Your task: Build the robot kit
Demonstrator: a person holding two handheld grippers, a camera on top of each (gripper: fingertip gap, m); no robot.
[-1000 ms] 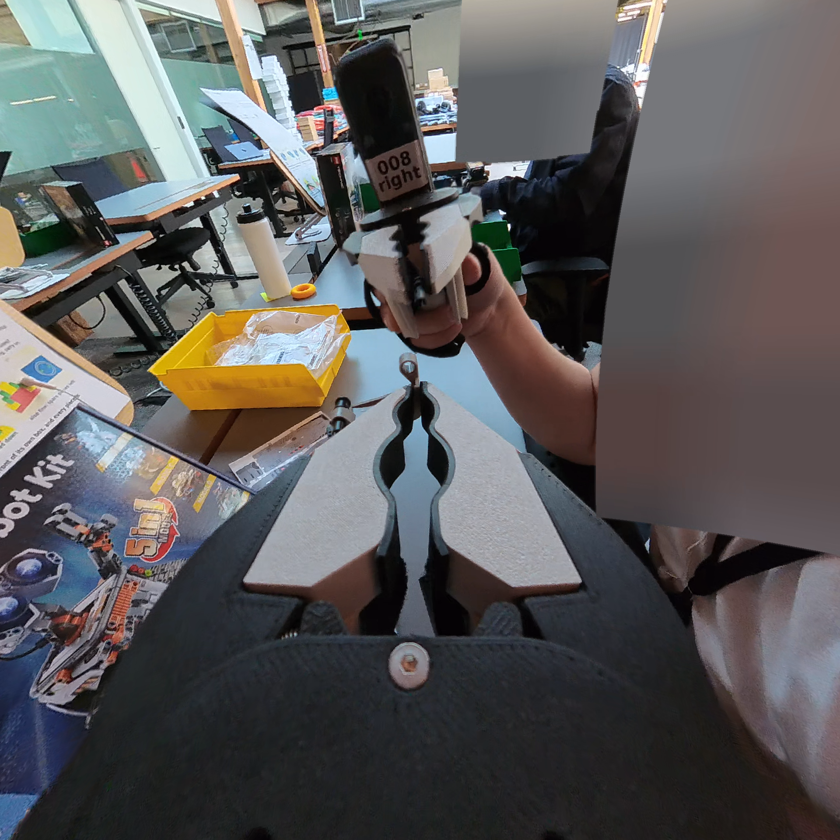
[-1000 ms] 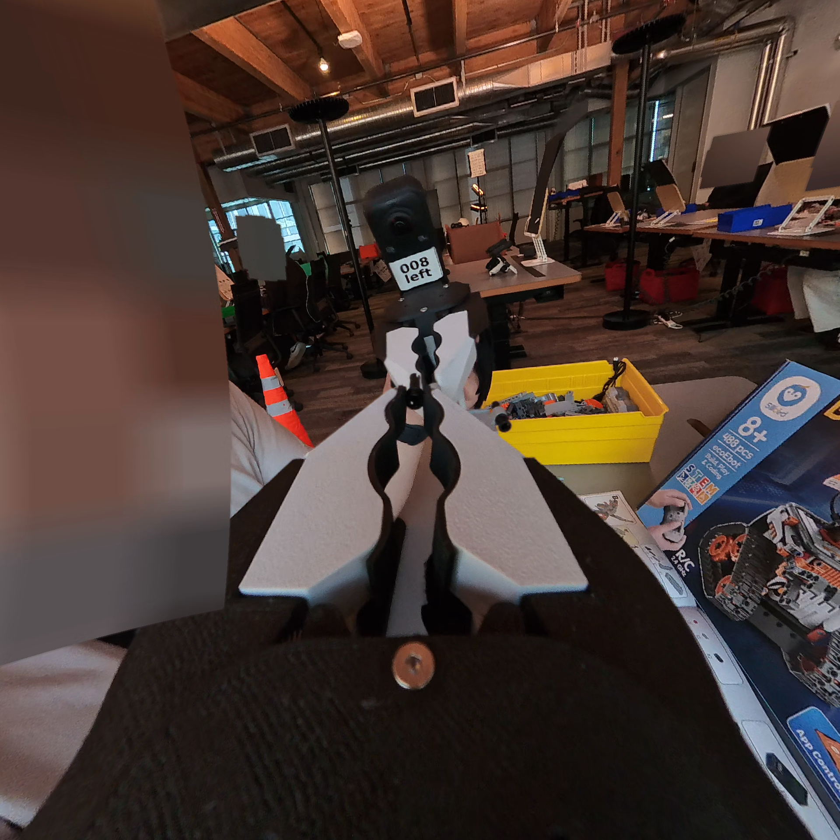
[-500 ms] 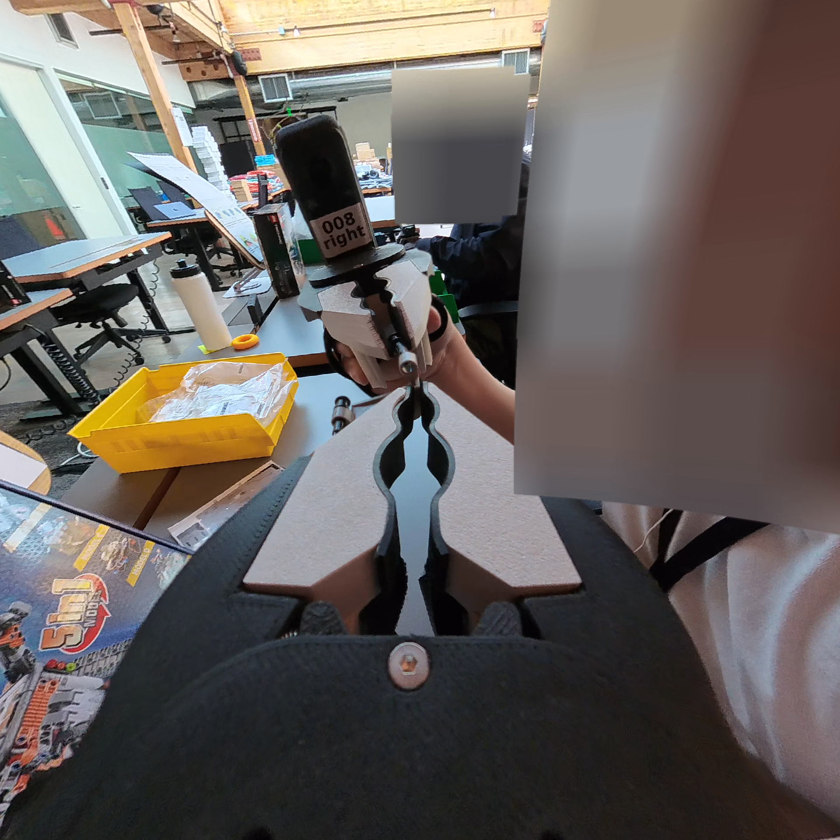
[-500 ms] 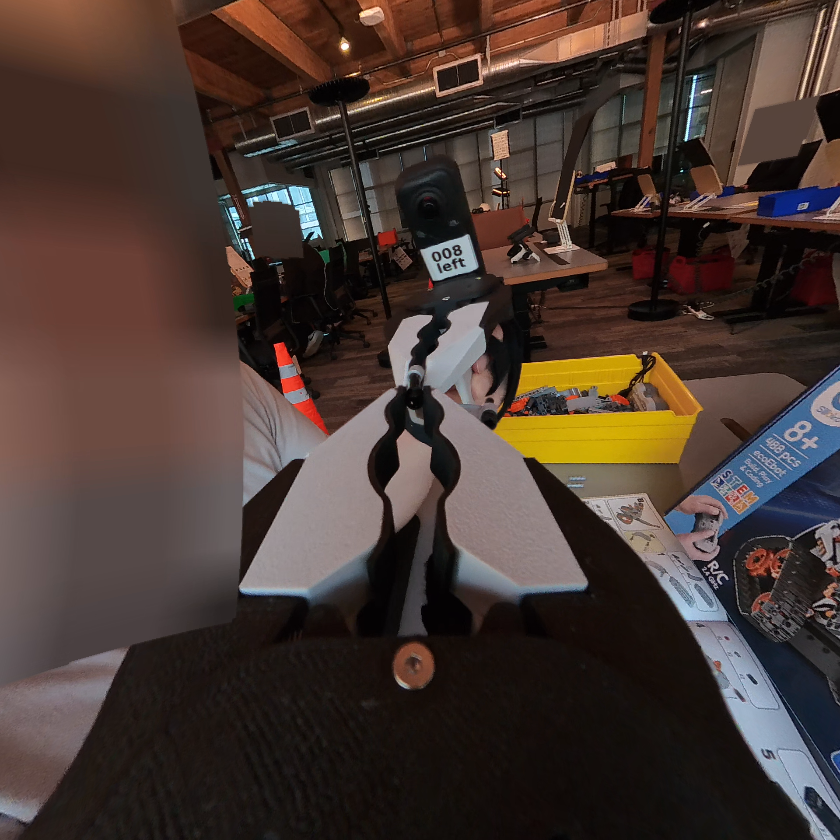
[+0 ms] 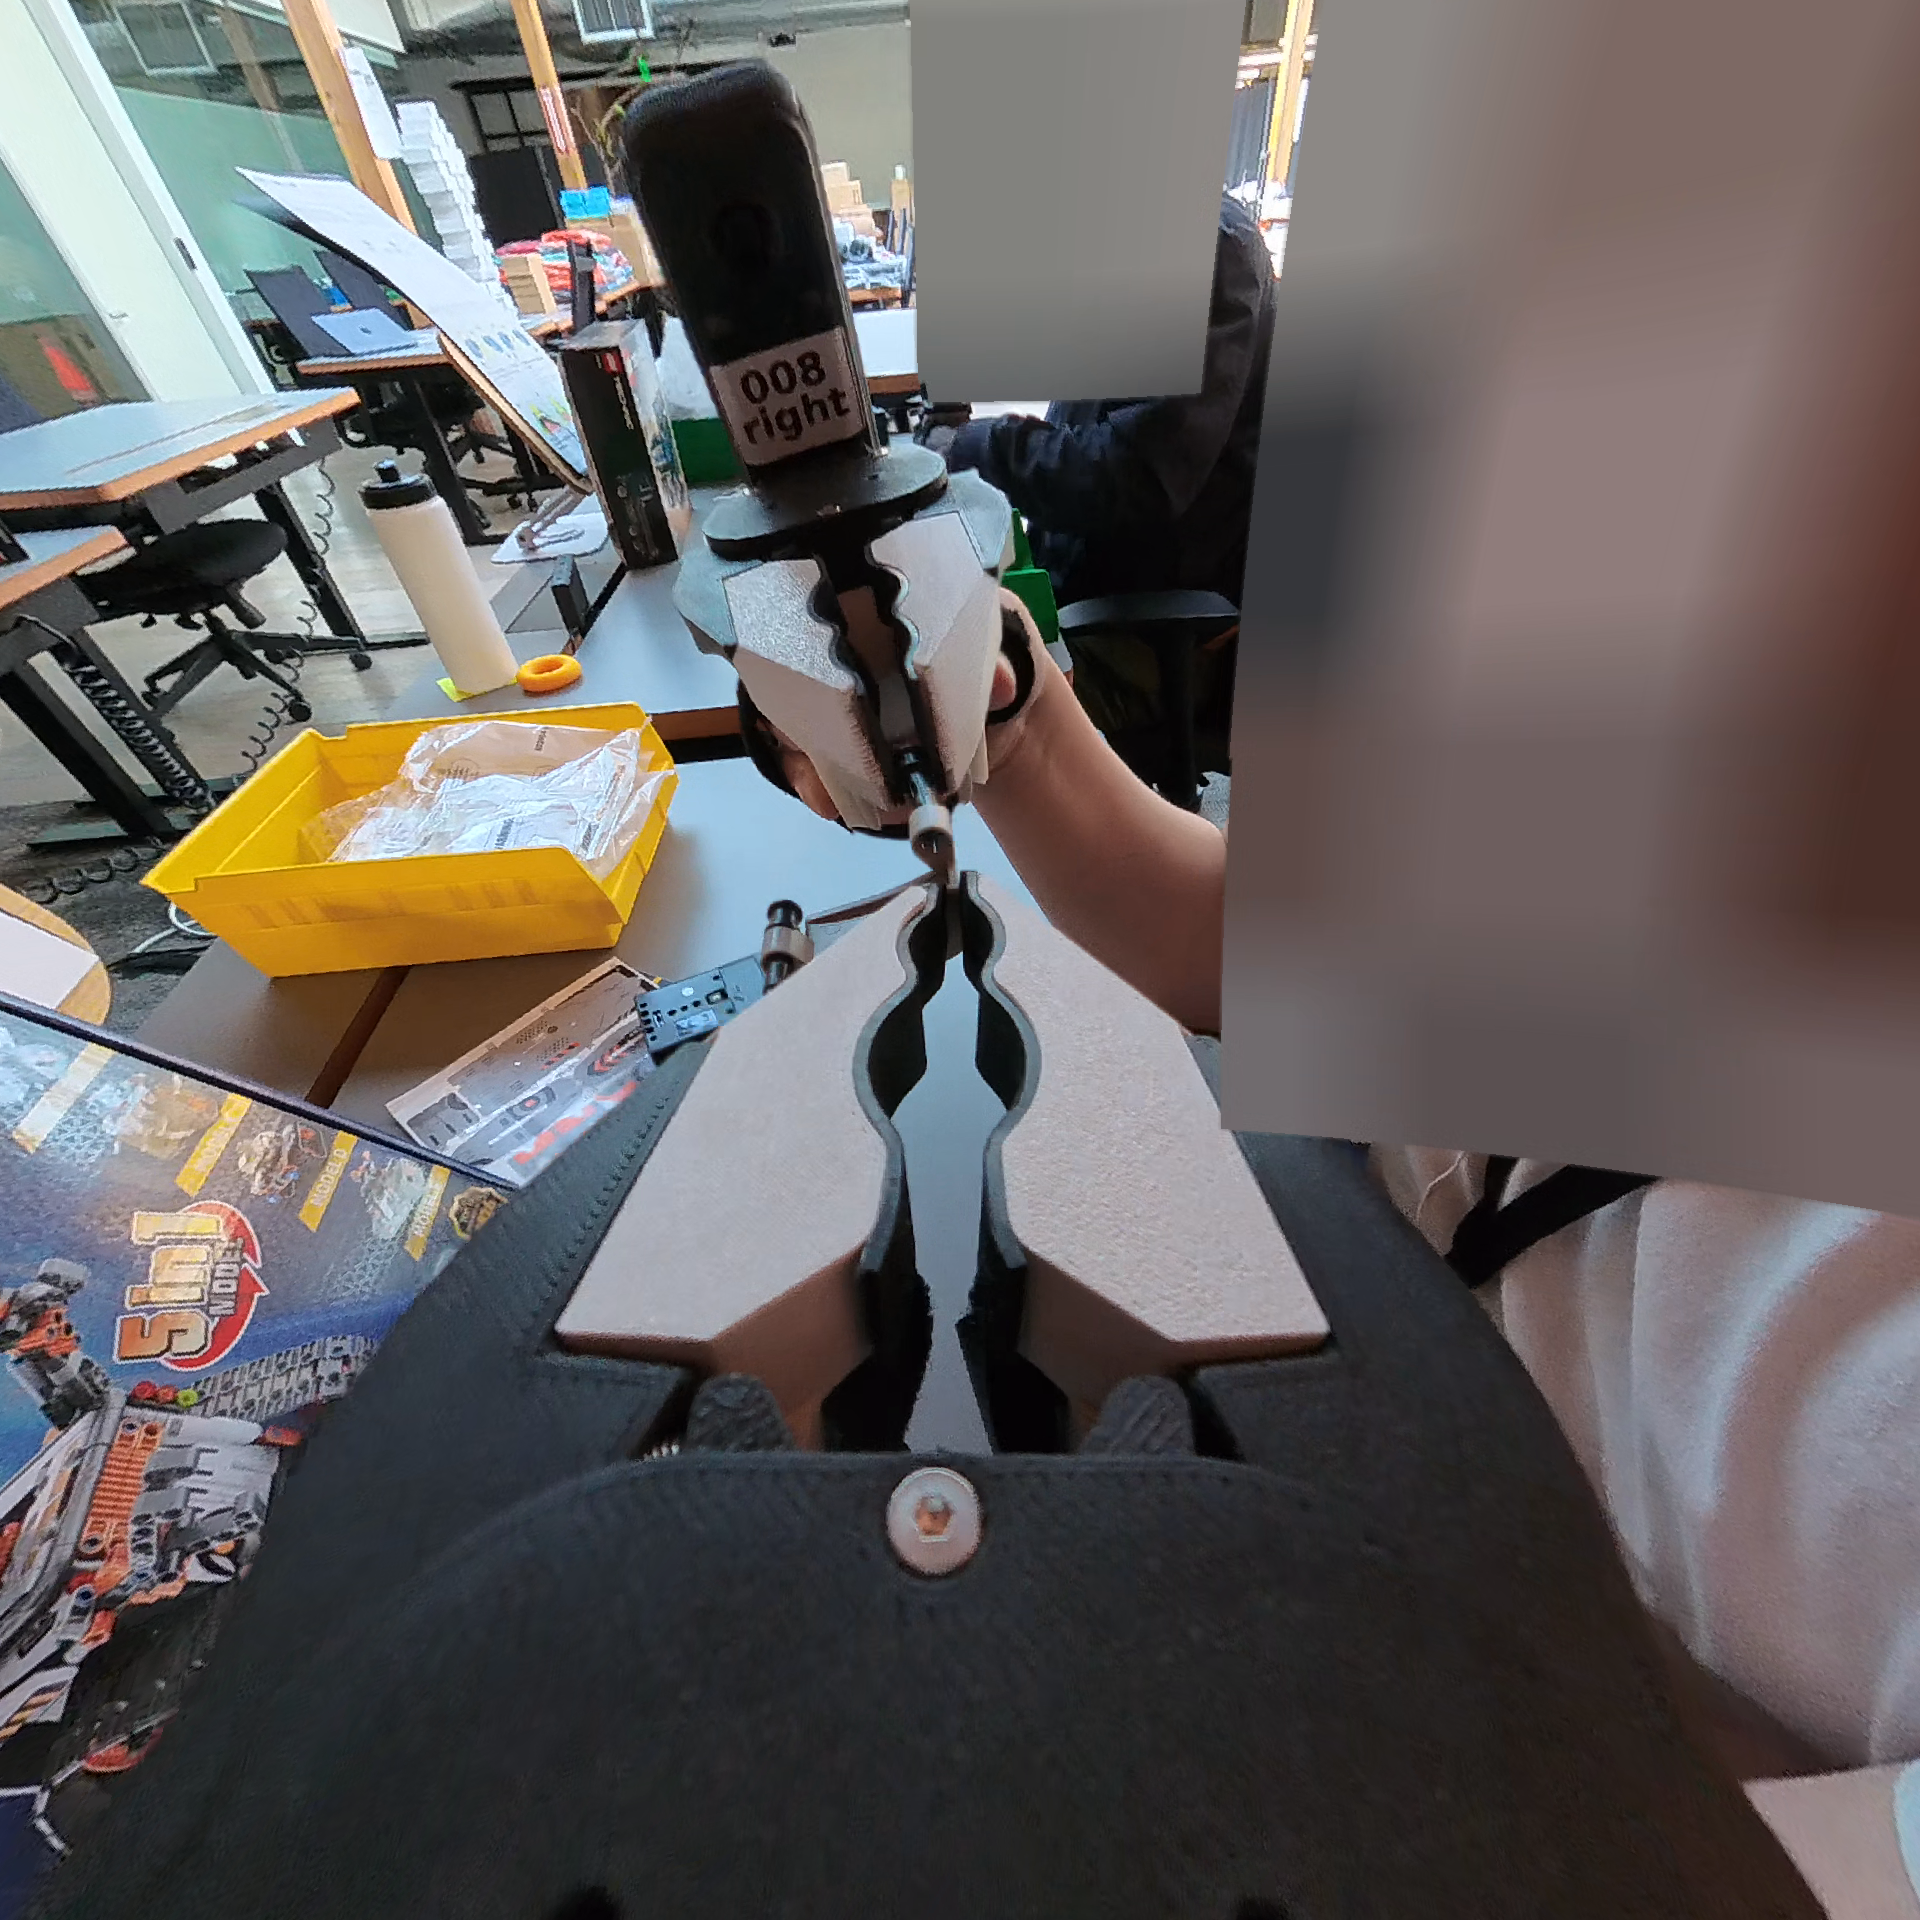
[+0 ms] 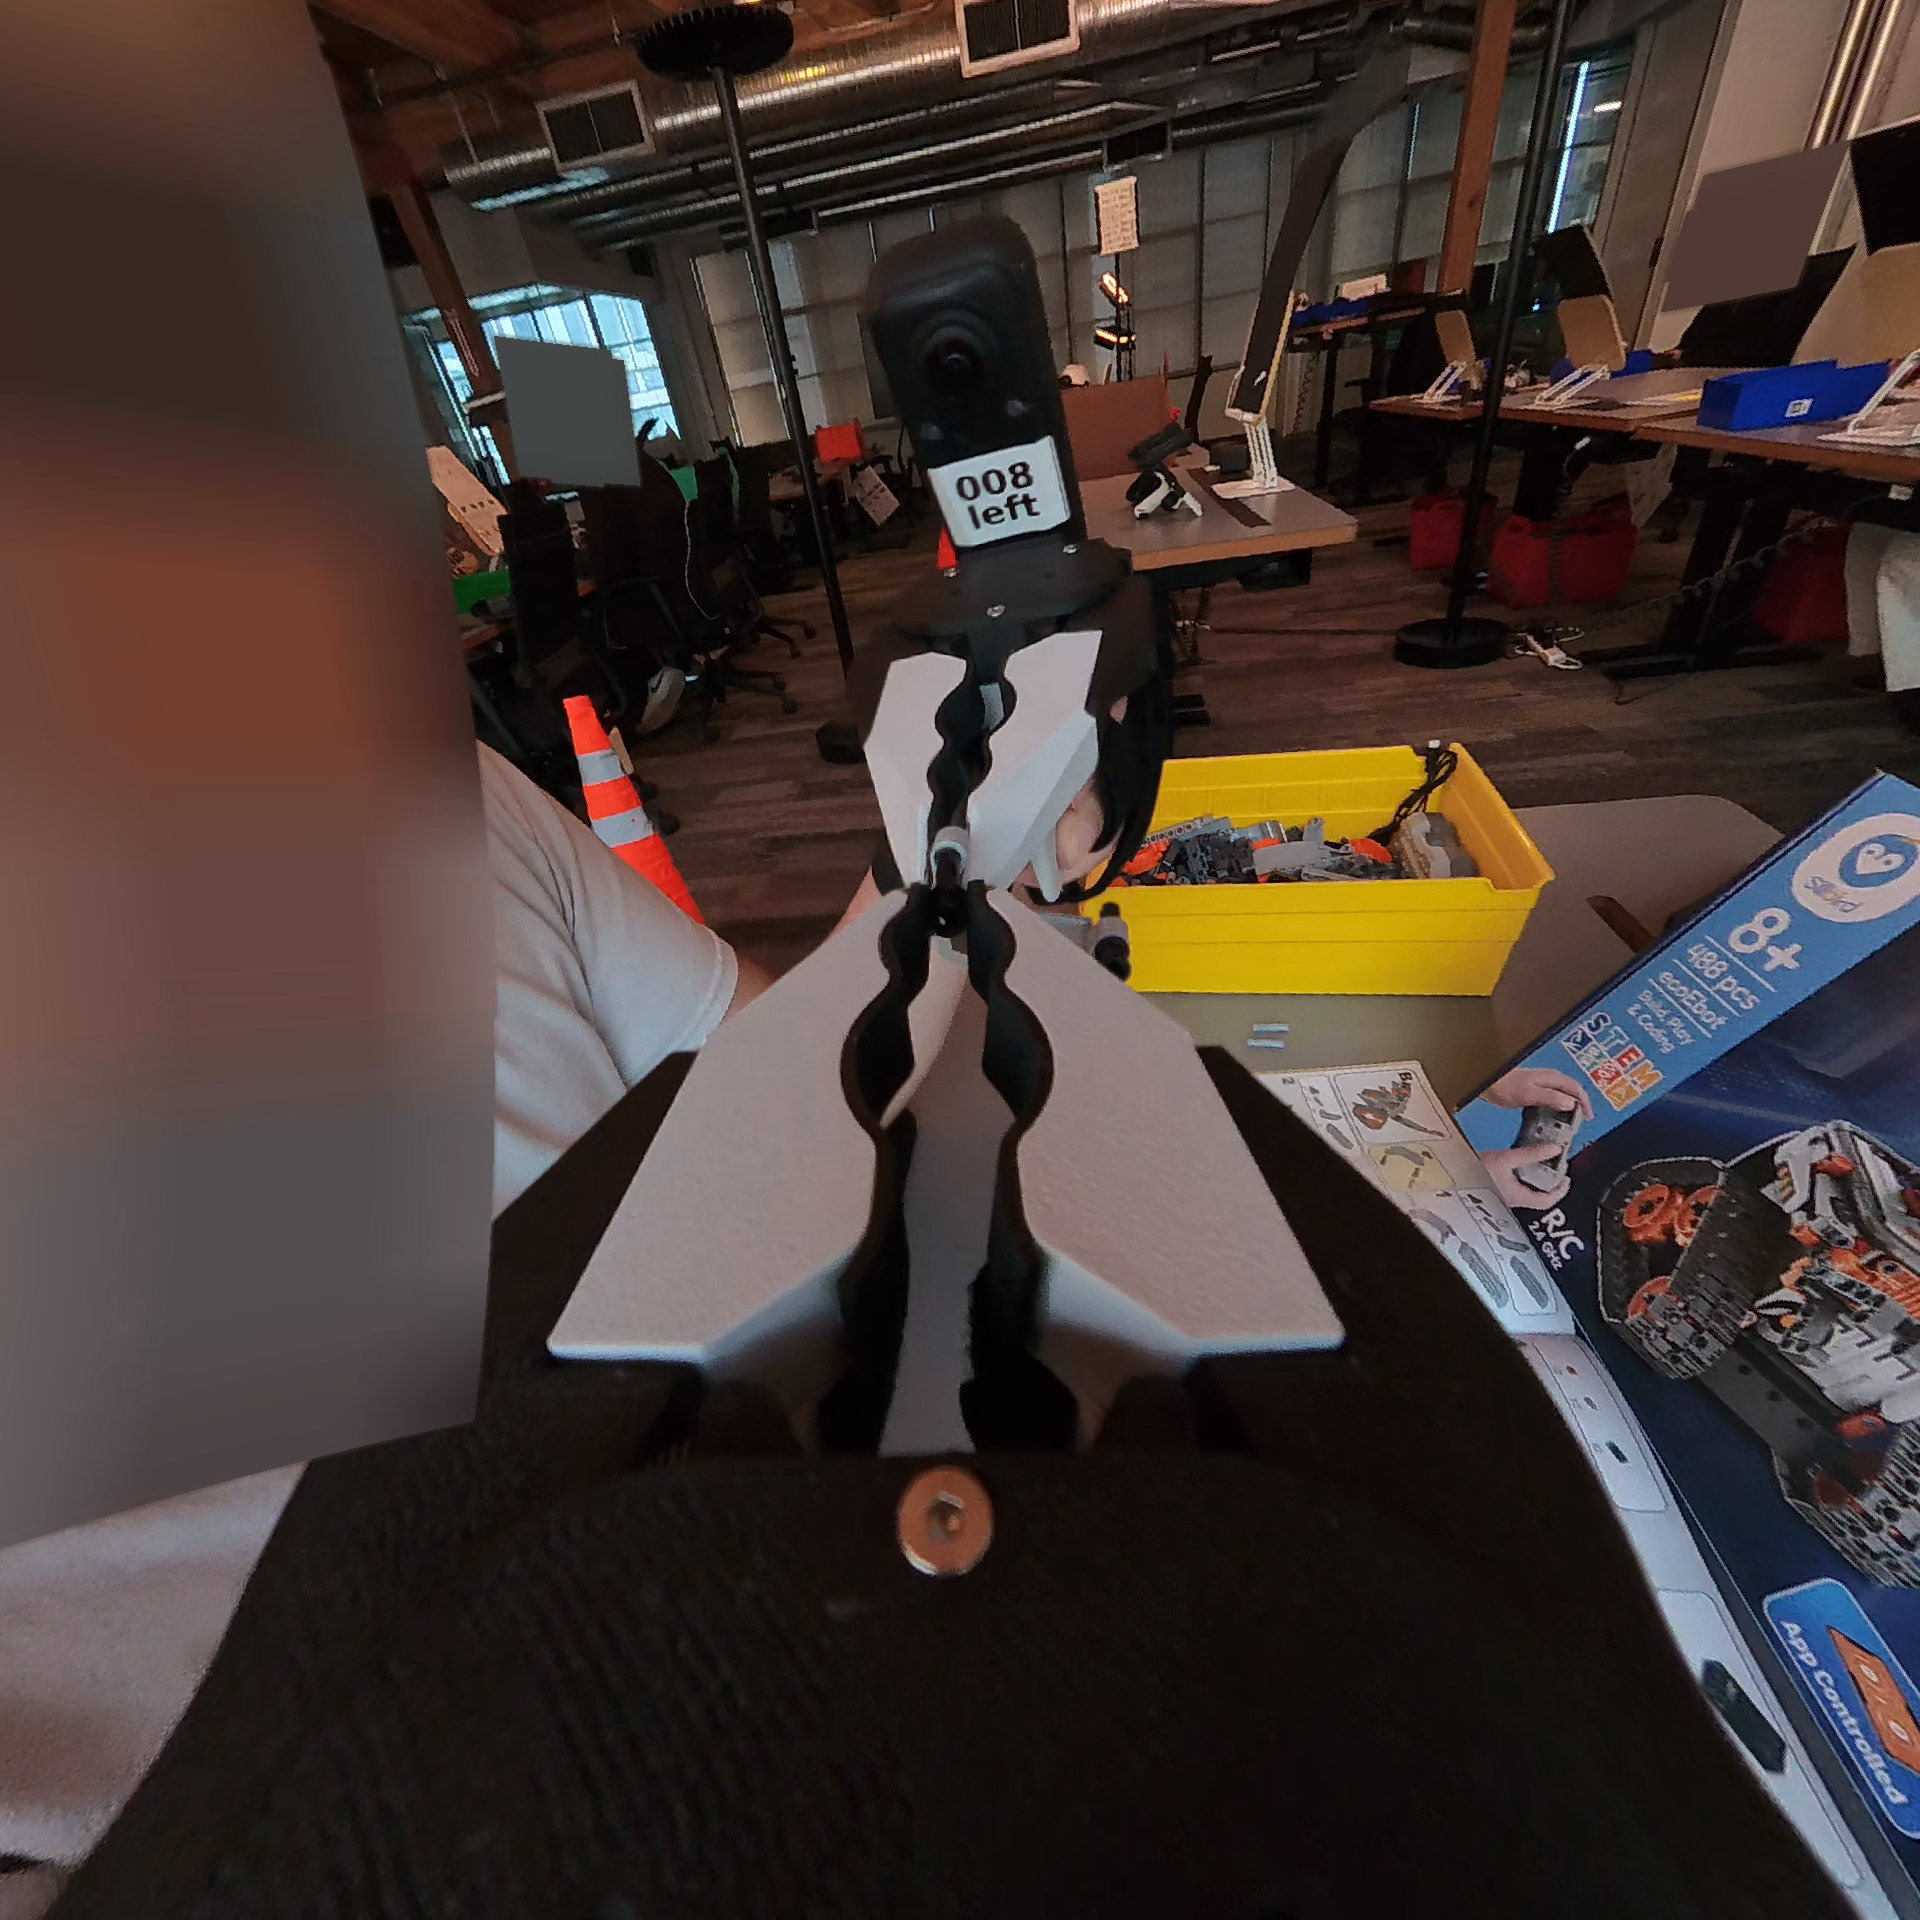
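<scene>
Moved: right claw (image 5: 906, 800) is sitting lower and nearer than a second ago, its axle (image 5: 914, 771) now reaching the left claw (image 5: 951, 894).
Box (image 5: 156, 1299): lying left of the left claw.
Tray (image 5: 416, 894): sitting ahead-left, holding bags.
Left claw: clenching a small part (image 5: 779, 932) that is jutting leftward.
Right claw: gripping the axle.
Bush (image 5: 932, 828): sitting between both claws' tips.

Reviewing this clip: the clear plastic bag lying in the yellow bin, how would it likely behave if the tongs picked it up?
The plastic bag looks crinkled and thin, so probably floppy and light. Its glossy film may slip. The yellow bin walls could hamper access.
</scene>
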